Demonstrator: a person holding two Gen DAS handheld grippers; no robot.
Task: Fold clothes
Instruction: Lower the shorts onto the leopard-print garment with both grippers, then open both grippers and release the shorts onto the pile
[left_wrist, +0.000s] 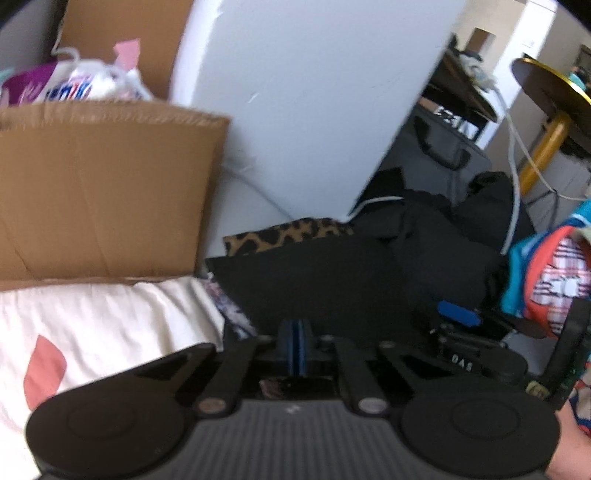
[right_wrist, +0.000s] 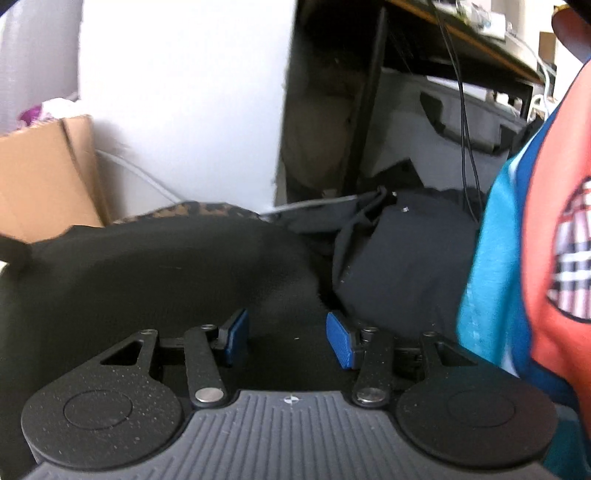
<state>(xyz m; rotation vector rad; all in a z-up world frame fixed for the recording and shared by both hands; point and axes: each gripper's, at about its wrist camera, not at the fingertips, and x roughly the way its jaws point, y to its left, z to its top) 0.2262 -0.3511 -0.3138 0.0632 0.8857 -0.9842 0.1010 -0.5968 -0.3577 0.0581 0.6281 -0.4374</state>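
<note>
Cluttered floor by a white wall and a cardboard box (left_wrist: 103, 184): a black garment (left_wrist: 332, 280) lies flat ahead, seemingly folded, over a leopard-print piece (left_wrist: 280, 236). My left gripper (left_wrist: 294, 343) is pressed closed on nothing visible; my right gripper (right_wrist: 291, 338) hovers with fingers spread over the garment. Crumpled dark clothes (right_wrist: 399, 266) beyond look unfolded.

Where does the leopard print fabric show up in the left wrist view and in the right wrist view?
Left wrist view: the leopard print fabric lies at centre, just behind the black garment.
Right wrist view: it shows as a thin strip left of centre, peeking over that black garment.
Shared landmark: the cardboard box, at left in both.
</note>
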